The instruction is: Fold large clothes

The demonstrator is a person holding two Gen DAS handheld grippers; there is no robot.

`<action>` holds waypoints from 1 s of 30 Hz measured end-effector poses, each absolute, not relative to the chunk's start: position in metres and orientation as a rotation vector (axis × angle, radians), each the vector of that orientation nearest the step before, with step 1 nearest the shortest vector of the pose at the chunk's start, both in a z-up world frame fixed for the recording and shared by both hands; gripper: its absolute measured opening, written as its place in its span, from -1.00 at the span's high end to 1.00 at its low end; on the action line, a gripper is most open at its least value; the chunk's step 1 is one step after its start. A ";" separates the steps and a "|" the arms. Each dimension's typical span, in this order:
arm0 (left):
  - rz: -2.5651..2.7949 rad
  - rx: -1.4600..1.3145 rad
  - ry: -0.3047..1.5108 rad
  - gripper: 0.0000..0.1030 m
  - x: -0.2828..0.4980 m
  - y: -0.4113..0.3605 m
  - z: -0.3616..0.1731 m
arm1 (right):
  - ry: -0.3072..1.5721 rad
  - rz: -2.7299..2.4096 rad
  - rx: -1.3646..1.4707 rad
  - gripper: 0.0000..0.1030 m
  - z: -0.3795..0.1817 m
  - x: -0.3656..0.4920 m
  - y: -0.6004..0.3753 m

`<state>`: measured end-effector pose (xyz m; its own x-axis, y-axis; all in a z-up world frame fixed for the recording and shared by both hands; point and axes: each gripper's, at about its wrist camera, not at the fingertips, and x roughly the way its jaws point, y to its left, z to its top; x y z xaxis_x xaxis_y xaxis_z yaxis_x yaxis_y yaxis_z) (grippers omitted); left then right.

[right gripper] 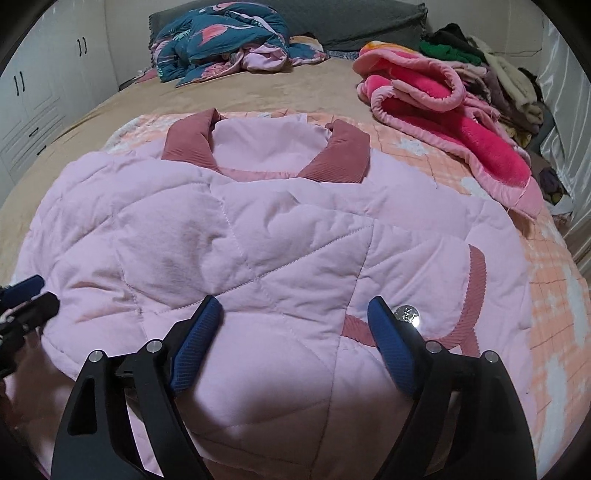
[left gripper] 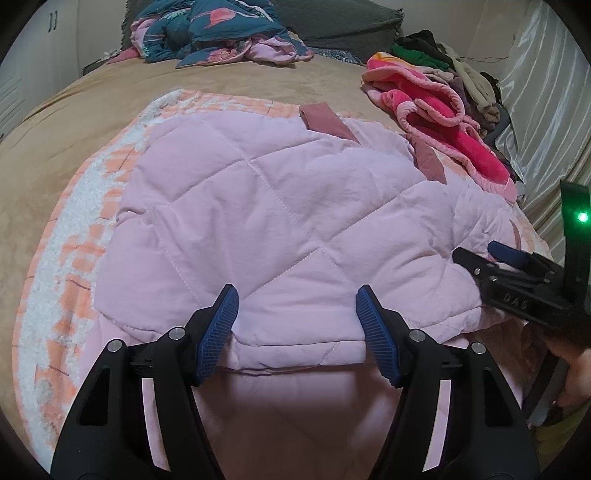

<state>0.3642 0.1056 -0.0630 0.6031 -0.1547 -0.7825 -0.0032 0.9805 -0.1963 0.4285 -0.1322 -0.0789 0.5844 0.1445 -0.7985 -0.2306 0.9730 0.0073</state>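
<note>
A pale pink quilted jacket with a dusty-rose corduroy collar lies flat on an orange-and-white checked blanket on the bed; it also shows in the right wrist view. My left gripper is open, its blue pads astride the jacket's near folded edge. My right gripper is open over the jacket's lower part, beside a silver snap button. The right gripper also shows at the right edge of the left wrist view, and the left gripper at the left edge of the right wrist view.
A bright pink fleece blanket lies crumpled at the right. A pile of mixed clothes sits behind it. A teal floral quilt and a grey pillow lie at the bed's head. White cabinets stand left.
</note>
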 end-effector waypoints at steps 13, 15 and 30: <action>-0.095 -0.207 0.917 -0.21 0.357 0.108 -0.046 | 0.914 0.216 -0.072 -0.59 -0.074 0.420 -0.138; -0.096 -0.206 0.916 -0.25 0.355 0.108 -0.044 | 0.916 0.216 -0.068 -0.59 -0.073 0.416 -0.138; -0.078 -0.206 0.910 -0.64 0.338 0.113 -0.031 | 0.898 0.270 0.062 -0.82 -0.049 0.375 -0.157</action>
